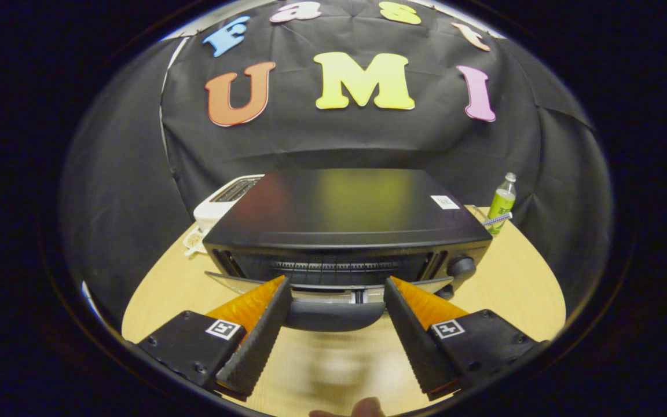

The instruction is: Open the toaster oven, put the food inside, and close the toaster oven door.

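Note:
A black toaster oven (345,214) stands on the round wooden table (513,284), just ahead of my fingers. Its glass door (426,285) hangs open, tilted down toward me, and the dark slot of the oven's inside shows above it. The door's dark handle (333,315) lies crosswise between my two fingers, spanning nearly the whole gap. My gripper (337,285) is open wide, its fingertips (278,292) up against the door's edge on either side of the handle. A control knob (461,266) sits on the oven's right front.
A white slot toaster (223,200) stands behind the oven on the left, with a small pale item (194,238) beside it. A green bottle (502,202) and a striped stick (497,219) are at the back right. A person's fingertip (356,409) shows below my fingers.

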